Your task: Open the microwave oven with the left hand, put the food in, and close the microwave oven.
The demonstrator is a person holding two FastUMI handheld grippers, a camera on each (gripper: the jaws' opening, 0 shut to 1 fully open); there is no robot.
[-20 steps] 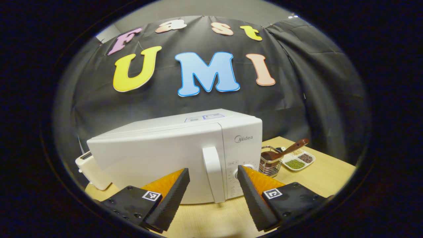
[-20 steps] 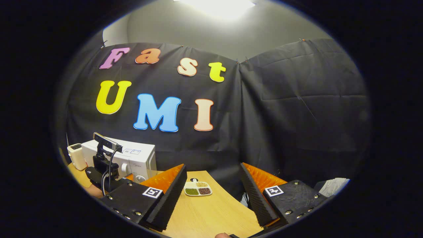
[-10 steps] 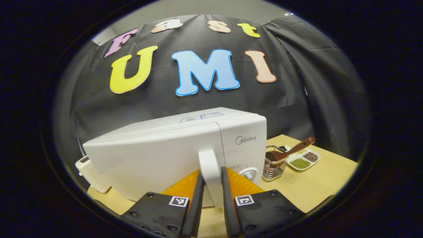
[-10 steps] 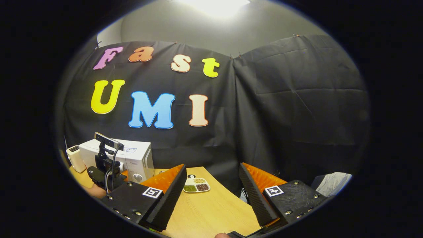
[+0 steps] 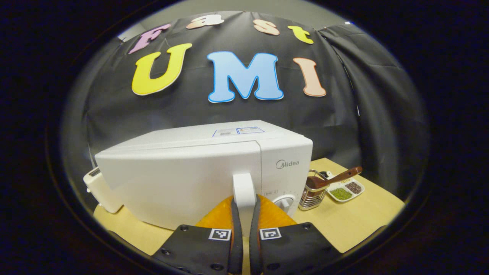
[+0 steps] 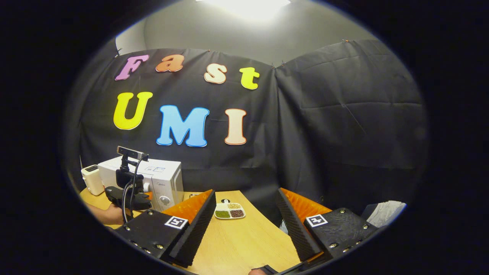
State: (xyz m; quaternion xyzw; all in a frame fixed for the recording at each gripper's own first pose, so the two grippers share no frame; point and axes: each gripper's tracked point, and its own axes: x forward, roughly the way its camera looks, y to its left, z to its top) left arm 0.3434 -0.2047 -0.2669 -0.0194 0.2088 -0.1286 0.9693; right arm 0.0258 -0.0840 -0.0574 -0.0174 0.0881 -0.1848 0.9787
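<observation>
A white microwave oven (image 5: 183,172) stands on the wooden table, its door looking flush with the body. My left gripper (image 5: 244,206) is shut on the door's upright white handle (image 5: 244,187), one finger pressing each side. In the right gripper view, the microwave (image 6: 162,177) sits far left with the left gripper (image 6: 128,191) and a hand (image 6: 109,215) in front of it. A white divided dish of grains (image 6: 229,211) lies on the table (image 6: 244,244) beyond my right gripper (image 6: 244,223), which is open and holds nothing. That dish (image 5: 345,190) is to the right of the microwave.
A wire basket (image 5: 311,193) with a brown spoon (image 5: 336,176) stands between the microwave and the dish. A small white appliance (image 5: 100,189) sits left of the microwave. Black cloth walls close the back. Bare tabletop (image 5: 355,221) lies at the front right.
My left gripper went from open in front of the handle to shut on it, then gripped closer in. The right gripper stayed open and hardly moved.
</observation>
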